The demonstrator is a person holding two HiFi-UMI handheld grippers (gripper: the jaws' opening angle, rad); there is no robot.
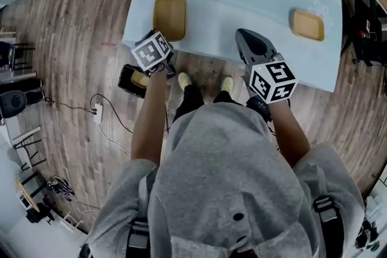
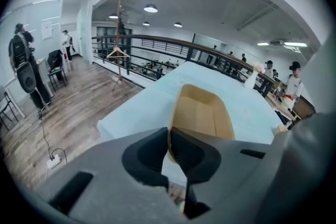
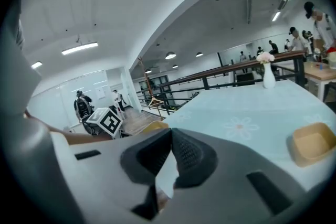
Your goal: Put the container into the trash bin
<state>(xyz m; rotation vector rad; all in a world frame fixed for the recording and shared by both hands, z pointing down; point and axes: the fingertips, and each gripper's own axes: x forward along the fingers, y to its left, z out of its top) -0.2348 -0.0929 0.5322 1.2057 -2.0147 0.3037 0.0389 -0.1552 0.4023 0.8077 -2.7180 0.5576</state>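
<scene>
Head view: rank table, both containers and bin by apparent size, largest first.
1. Table
2. Left container
3. Right container and bin: these look alike, and the bin is partly hidden, so unranked.

Grey hoodie, sleeves ending above elbows, grey straps with black buckles at 7 and 5 o'clock, black trousers, yellowish shoes at 12; matte-grey left gripper and right gripper, each with a black-and-white marker cube.
</scene>
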